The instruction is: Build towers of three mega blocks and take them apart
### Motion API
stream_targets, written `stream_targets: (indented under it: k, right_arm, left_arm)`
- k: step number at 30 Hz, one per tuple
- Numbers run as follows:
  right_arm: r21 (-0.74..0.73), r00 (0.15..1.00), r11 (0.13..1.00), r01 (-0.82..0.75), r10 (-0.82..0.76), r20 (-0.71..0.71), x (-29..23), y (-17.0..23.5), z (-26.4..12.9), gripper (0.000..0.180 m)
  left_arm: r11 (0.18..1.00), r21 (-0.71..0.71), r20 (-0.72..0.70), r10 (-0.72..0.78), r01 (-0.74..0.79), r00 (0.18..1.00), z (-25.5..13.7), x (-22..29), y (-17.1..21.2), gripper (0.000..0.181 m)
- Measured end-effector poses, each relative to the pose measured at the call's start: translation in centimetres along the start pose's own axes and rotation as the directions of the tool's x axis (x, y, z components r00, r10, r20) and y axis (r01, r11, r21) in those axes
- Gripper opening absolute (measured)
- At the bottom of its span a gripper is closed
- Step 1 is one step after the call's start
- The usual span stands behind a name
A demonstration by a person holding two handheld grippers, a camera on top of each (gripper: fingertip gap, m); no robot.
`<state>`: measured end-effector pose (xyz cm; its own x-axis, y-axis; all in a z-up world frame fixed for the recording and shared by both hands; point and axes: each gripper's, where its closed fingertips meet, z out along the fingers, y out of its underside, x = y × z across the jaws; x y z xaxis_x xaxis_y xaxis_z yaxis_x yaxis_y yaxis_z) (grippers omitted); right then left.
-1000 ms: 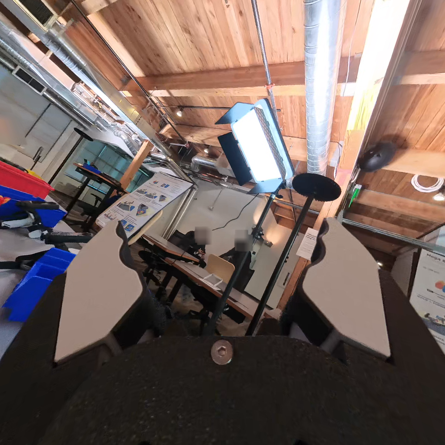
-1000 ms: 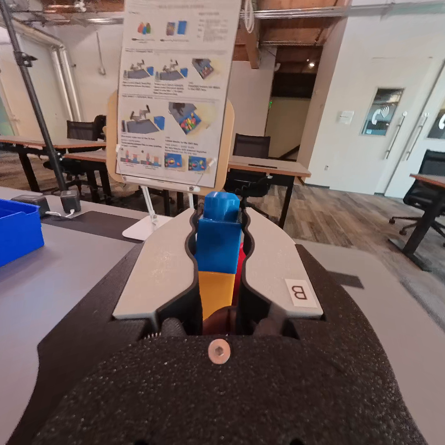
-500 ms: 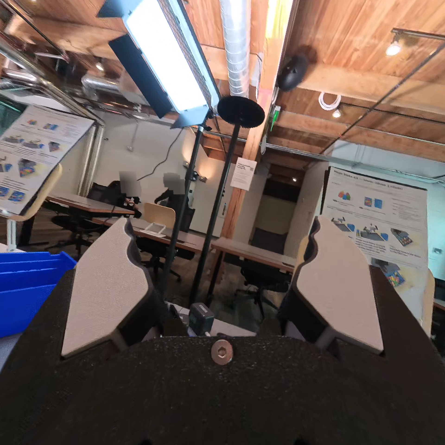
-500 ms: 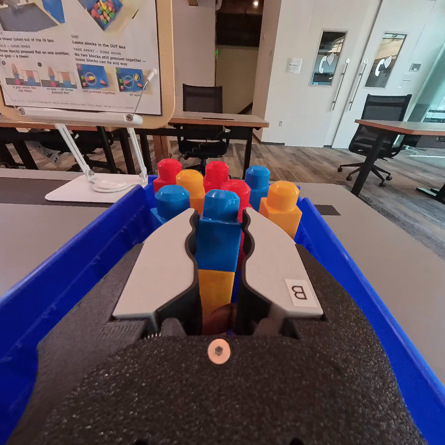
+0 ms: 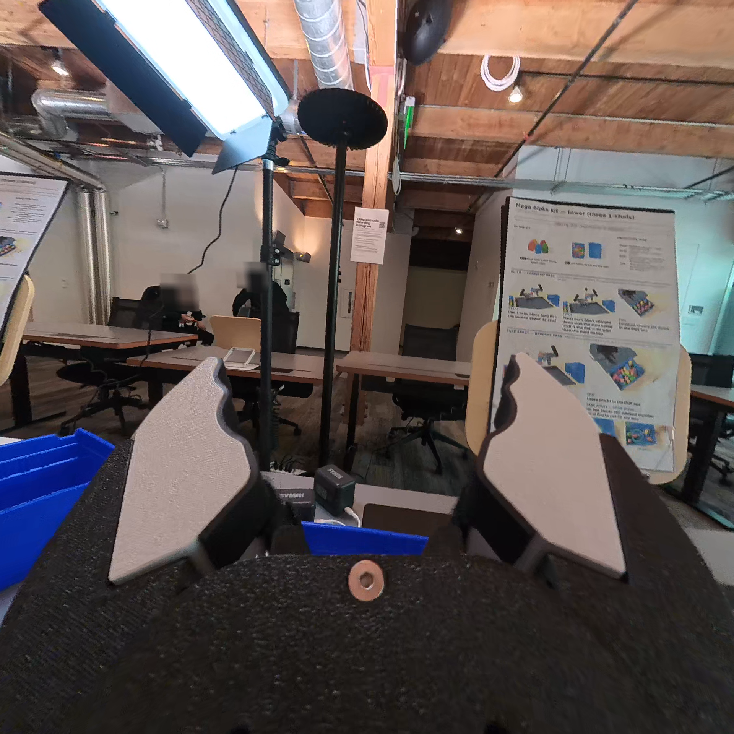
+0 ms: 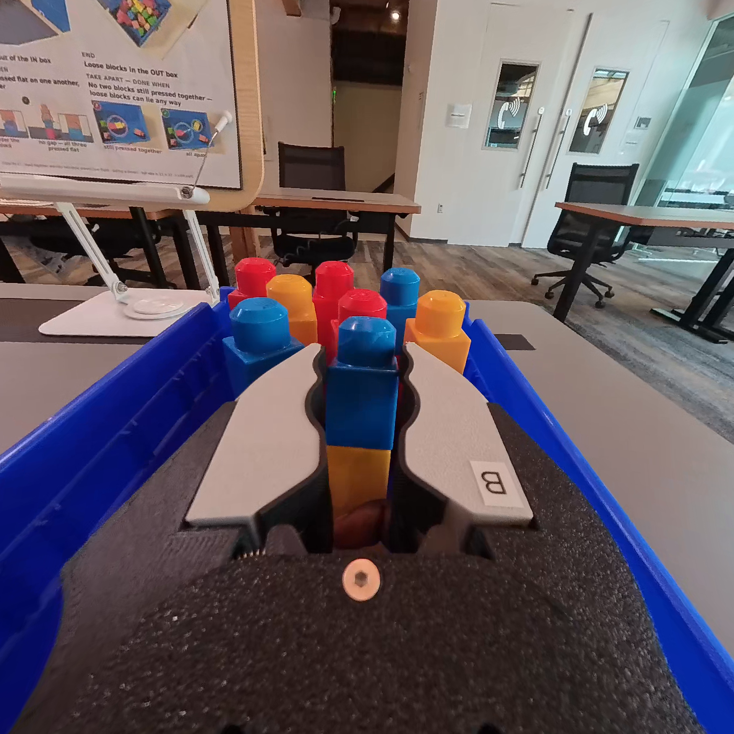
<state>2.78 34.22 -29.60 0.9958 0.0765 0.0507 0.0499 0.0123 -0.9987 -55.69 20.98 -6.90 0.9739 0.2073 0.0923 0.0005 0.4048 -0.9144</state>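
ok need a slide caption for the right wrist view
Right gripper holds a blue-topped block tower over a blue bin already packed with upright towers.

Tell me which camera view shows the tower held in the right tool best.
The right wrist view. The tower fills its centre between the right tool's fingers: blue block on top, yellow below, something red underneath, inside the blue bin beside other towers. The left wrist view shows none of it, only the open left tool and the room.
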Motion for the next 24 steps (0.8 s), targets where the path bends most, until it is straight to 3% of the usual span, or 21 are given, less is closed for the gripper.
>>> stream_targets:
  k: [1, 10, 19, 24]
  right_arm:
    - [0.005, 1.000, 1.000, 0.006, -0.006, -0.004, 0.0, -0.1, 0.0, 0.035]
    - [0.023, 0.996, 0.996, 0.089, -0.089, -0.018, -0.4, -0.7, -0.4, 0.040]
    - [0.093, 1.000, 0.995, 0.024, -0.023, -0.012, 0.1, -1.8, -1.1, 0.043]
    - [-0.023, 1.000, 1.000, 0.005, -0.005, 0.005, -0.1, -0.4, -0.7, 0.038]
  left_arm:
    - [1.000, -0.011, -0.011, 0.006, -0.006, 1.000, 0.0, 0.2, 0.2, 0.126]
    - [1.000, -0.004, -0.048, 0.020, -0.020, 0.999, -0.1, 1.0, -0.2, 0.125]
    - [1.000, 0.024, -0.088, 0.003, -0.001, 0.996, -0.2, 1.6, -0.7, 0.119]
    - [1.000, 0.017, -0.109, 0.000, 0.002, 0.994, -0.1, 2.2, -0.6, 0.117]
